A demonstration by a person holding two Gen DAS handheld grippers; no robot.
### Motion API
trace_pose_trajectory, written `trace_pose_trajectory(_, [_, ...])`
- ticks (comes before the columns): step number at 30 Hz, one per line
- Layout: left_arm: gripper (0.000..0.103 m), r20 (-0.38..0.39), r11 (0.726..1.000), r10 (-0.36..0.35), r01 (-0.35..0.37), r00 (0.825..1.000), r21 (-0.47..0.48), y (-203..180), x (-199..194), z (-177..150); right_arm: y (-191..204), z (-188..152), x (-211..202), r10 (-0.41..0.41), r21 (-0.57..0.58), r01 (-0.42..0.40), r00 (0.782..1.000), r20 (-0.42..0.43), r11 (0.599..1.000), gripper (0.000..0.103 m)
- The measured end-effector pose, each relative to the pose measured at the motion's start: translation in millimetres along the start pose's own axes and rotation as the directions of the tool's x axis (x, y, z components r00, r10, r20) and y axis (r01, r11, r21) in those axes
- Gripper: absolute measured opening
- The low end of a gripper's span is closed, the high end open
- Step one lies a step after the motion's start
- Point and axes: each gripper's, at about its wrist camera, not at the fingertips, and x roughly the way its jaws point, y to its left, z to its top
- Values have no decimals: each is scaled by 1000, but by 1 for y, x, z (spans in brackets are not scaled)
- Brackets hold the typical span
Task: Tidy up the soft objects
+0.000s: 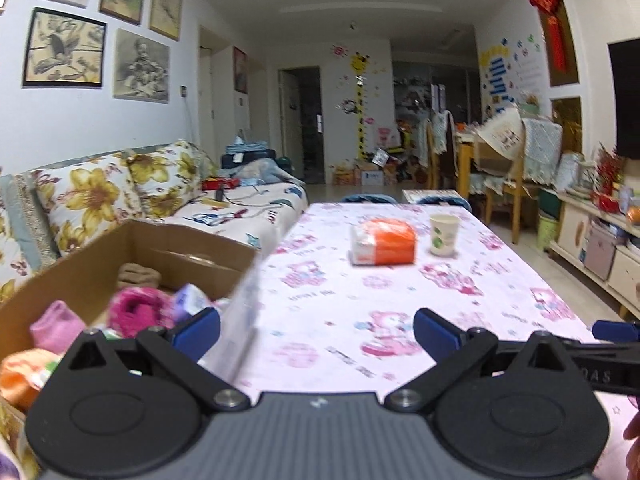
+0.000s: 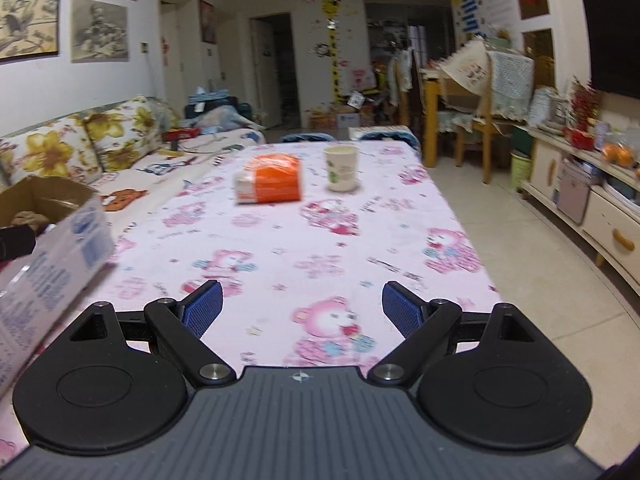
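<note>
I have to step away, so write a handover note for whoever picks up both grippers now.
Left gripper: open, empty, by the box's right flap.
Right gripper: open, empty, above the pink bear-print tablecloth.
Done: brown cardboard box at the table's left holds a fuzzy magenta sock, a pale pink sock and a tan knit item.
Left: the orange-and-white soft tissue pack mid-table, beside a white paper cup.

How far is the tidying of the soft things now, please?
Mostly done: the cardboard box already holds several soft things, such as a pink sock and a magenta fuzzy item. In hand: nothing; the left gripper and right gripper are both open. Left: the orange tissue pack beside the paper cup on the table.
</note>
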Motion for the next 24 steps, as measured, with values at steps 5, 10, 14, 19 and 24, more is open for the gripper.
trace_pose_trajectory(5, [102,-46,999,-27,29,999,26,-32,13,-17,-26,-14,7,-49,40,52,997,-51,998,103])
trace_pose_trajectory(10, [102,-100,999,-23,28,995,43,-60,33,-36,-43,-23,21,-95,49,101,990,-101,994,103])
trace_pose_trajectory(14, [102,-148,999,-17,25,989,47,-71,53,-49,-46,-29,33,-127,55,136,981,-149,989,103])
trace_pose_trajectory(19, [102,-202,998,-6,19,979,59,-77,73,-62,-43,-38,47,-129,50,142,970,-207,989,103])
trace_pose_trajectory(24, [102,-254,998,-18,33,967,57,-78,88,-71,-35,-44,57,-153,8,160,959,-236,987,103])
